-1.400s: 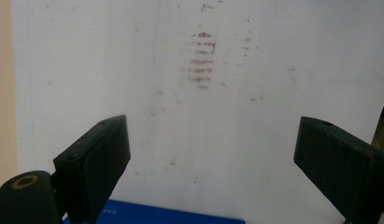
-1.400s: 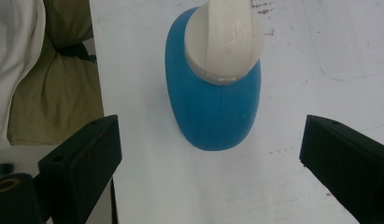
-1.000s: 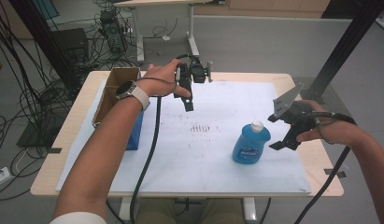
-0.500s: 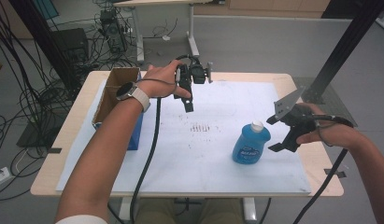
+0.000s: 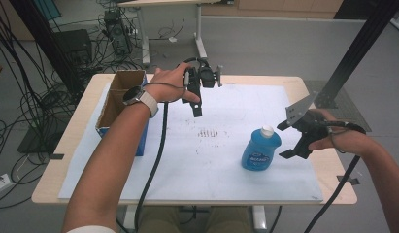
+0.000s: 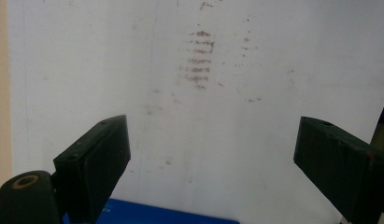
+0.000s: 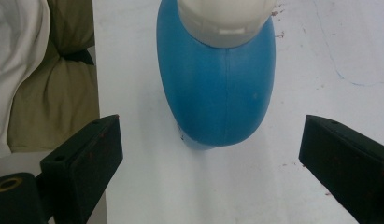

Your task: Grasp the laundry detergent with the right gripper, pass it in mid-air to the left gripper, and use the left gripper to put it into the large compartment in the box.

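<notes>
A blue bottle (image 5: 261, 148) with a white cap stands upright on the white sheet, right of centre. My right gripper (image 5: 283, 141) hangs just to its right, open, with the jaws spread one above the other and facing the bottle. In the right gripper view the bottle (image 7: 217, 93) sits ahead between the wide-open jaws of that gripper (image 7: 210, 163), untouched. My left gripper (image 5: 197, 109) is held above the far middle of the table, pointing down. In its own view the left gripper (image 6: 210, 158) is open over bare paper with a brown smudge (image 6: 199, 60).
An open cardboard box (image 5: 120, 97) with a blue side stands at the table's left edge. A white paper sheet (image 5: 197, 165) covers most of the wooden table (image 5: 328, 165). The person's clothing (image 7: 40, 70) lies beyond the table's near edge. Cables trail from both grippers.
The right gripper has drifted slightly lower beside the bottle. The left gripper and the bottle have stayed put.
</notes>
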A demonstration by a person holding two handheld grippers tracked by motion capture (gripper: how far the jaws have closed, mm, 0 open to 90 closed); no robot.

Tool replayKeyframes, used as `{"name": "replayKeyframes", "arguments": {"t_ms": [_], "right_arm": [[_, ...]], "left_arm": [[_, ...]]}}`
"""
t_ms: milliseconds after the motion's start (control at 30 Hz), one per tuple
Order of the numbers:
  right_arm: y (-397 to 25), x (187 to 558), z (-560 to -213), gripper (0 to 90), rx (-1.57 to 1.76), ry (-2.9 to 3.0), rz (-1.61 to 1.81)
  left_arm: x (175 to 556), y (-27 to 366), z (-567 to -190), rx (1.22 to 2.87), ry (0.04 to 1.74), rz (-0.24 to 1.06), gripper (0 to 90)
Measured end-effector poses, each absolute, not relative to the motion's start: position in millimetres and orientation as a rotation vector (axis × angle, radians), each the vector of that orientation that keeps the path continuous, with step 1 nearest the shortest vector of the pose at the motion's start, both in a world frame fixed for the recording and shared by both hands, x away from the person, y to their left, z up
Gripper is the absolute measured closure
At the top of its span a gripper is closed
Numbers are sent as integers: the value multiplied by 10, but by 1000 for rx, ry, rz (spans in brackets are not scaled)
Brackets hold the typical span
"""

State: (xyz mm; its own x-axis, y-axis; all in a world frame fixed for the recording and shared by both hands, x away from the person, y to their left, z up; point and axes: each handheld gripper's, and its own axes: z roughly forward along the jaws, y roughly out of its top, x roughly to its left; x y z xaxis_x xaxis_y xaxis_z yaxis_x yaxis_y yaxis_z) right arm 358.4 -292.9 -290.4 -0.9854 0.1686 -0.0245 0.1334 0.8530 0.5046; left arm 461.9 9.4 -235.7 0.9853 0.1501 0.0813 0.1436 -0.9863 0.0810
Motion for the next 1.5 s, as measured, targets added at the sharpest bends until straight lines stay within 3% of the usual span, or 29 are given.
{"name": "replayKeyframes", "arguments": {"t_ms": [1500], "right_arm": [[-2868,3651,-3043,62,214,2964,853]], "left_arm": [[4612,113,-2359,3050,246,138,111]]}}
